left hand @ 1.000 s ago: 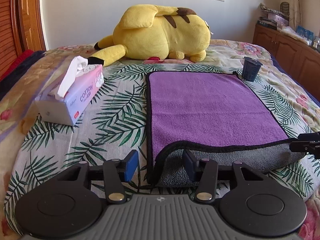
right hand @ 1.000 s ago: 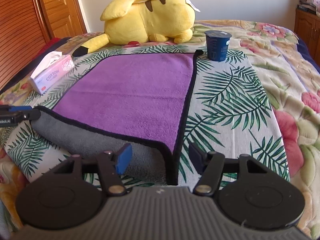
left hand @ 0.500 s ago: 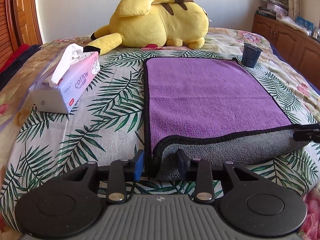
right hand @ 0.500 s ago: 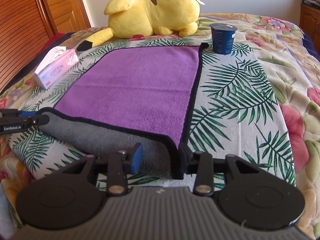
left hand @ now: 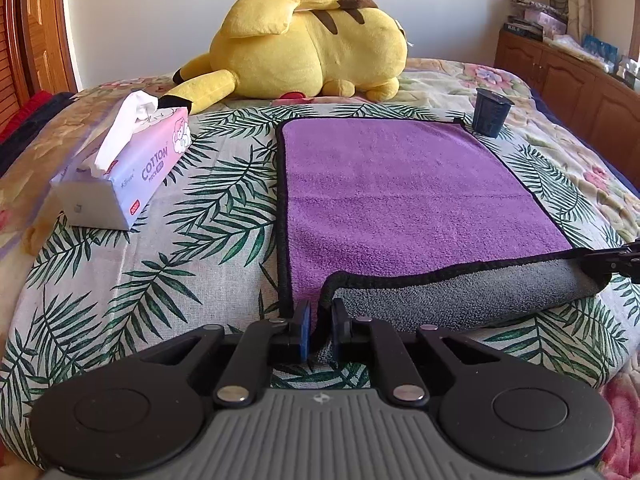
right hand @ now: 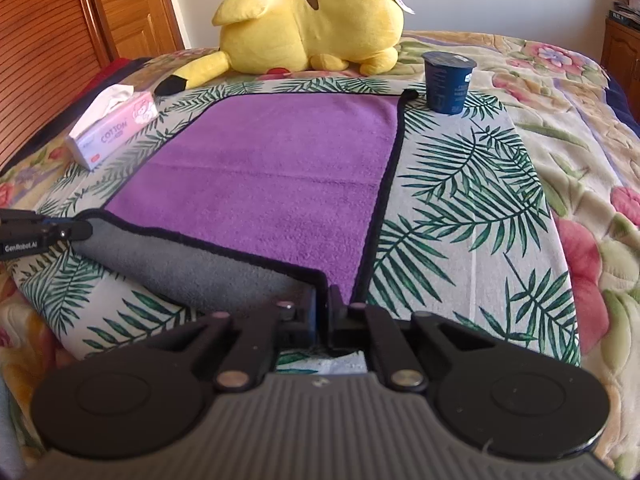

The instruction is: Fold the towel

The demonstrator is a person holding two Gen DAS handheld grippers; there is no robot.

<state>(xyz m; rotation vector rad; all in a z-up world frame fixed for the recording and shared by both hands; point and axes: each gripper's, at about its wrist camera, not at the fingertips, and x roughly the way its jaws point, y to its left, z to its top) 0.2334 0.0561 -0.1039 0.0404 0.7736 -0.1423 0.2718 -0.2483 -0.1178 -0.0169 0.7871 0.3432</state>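
Observation:
A purple towel [left hand: 400, 196] with a grey underside and black trim lies flat on the bed; it also shows in the right wrist view [right hand: 272, 176]. Its near edge is turned up, grey side showing. My left gripper [left hand: 319, 324] is shut on the towel's near left corner. My right gripper [right hand: 322, 312] is shut on the near right corner. Each gripper's tip shows at the side of the other view: the right gripper [left hand: 612, 258] and the left gripper [right hand: 44, 232].
A yellow plush toy [left hand: 312, 48] lies at the back of the bed. A tissue box [left hand: 128, 168] sits left of the towel. A dark blue cup [left hand: 490, 114] stands at the towel's far right corner. A wooden cabinet [left hand: 580, 76] stands at the right.
Both grippers have closed from open onto the towel's near corners and moved forward, lifting the near edge slightly.

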